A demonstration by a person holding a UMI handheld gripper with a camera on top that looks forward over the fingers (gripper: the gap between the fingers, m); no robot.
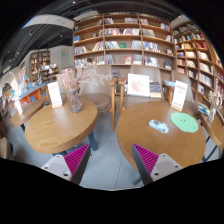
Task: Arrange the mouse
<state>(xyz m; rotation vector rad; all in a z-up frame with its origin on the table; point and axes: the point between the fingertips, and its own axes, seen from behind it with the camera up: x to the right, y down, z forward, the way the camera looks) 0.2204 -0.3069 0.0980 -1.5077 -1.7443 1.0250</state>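
Mouse (159, 126) lies on the right-hand round wooden surface (150, 140), a small pale oval near the middle of the top, just beside a green round mat (184, 122) that sits toward the surface's far right side. Its long axis seems to run roughly left to right across the view, though which end is the front cannot be told at this size. It is well beyond the fingers and off to the right of the gap between them, nearer the right finger (147, 160) than the left finger (75, 158).

The gripper (111, 160) is released: both fingers stand wide apart with their magenta pads facing inward and nothing between them but the grey floor (108, 165).

Bare wood surrounds the mouse on the near and left sides, with the round edge close to the right finger. An upright sign card (138, 85) stands at the far edge of that surface. A second round surface (60, 125) stands to the left with a card (56, 94) and a vase of flowers (72, 88); an aisle of floor separates the two. Bookshelves (125, 40) line the back wall.
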